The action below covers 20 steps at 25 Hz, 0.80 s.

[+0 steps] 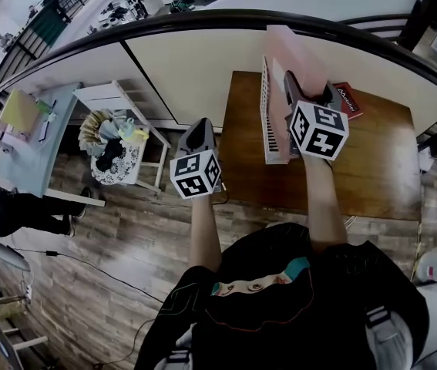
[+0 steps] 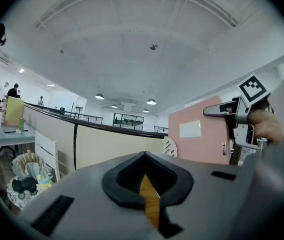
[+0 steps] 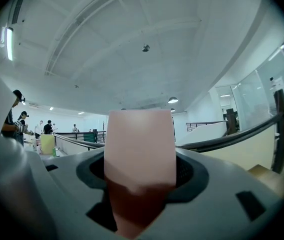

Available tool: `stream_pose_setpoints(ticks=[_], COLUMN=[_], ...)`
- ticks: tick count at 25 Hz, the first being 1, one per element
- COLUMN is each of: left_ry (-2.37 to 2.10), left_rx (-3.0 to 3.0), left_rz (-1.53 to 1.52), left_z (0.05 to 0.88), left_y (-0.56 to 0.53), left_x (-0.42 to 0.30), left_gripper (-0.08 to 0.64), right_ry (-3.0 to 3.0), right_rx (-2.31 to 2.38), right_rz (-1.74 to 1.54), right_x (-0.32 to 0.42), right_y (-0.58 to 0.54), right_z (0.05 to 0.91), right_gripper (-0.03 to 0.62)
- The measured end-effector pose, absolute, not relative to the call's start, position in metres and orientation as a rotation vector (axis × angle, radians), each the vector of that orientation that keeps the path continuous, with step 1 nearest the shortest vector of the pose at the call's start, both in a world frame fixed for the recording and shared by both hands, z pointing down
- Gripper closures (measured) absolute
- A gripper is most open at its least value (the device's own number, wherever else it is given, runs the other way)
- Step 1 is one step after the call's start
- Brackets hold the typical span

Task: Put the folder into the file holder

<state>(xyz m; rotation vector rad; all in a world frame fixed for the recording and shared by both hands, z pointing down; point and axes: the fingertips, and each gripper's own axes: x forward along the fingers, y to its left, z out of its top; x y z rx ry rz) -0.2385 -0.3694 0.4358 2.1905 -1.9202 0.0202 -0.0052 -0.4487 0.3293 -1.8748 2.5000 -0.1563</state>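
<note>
1. Pink folder [image 1: 294, 52] is pinched at one edge by the right gripper [image 1: 307, 95]. In the right gripper view the sheet [image 3: 139, 144] fills the gap and both jaws press on it
2. White file holder [image 1: 269, 122] stands on the brown table [image 1: 372, 168]. In the head view its long axis runs from 12 to 6 o'clock. It sits just beside the right gripper, at about 9 o'clock from it
3. Folder stands roughly upright with its flat face along that same 12-to-6 line. Part of it overlaps the holder's right side, but I cannot tell whether its lower edge is already in a slot or only in front of one
4. Left gripper [image 1: 200, 133] hangs off the table's left edge, at 9 o'clock from the holder and well apart from it. Its jaws [image 2: 147, 194] are pressed almost together and hold nothing, with only a thin strip of wood colour showing between them. From its own view the folder [image 2: 197, 131] and the holder's slotted end [image 2: 171, 146] lie at about 2 o'clock
5. Right hand is clearly the nearer one. The coming move probably turns on keeping the folder's face parallel to the dividers while lowering it toward 6 o'clock. A tilt toward 9 or 3 o'clock could catch it on a divider
</note>
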Motion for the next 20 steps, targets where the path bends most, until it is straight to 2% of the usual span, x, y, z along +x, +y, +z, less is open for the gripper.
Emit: stream_pose_setpoints(ticks=[20], left_ry=[-1.857], left_rx=[2.203], left_rz=[0.150], left_z=[0.462], left_y=[-0.377], left_x=[-0.233], left_gripper=[0.560], right_ry=[2.337], right_rx=[-1.867], right_rz=[0.042], right_x=[-0.004], right_y=[-0.456], right_z=[0.344], right_gripper=[0.316])
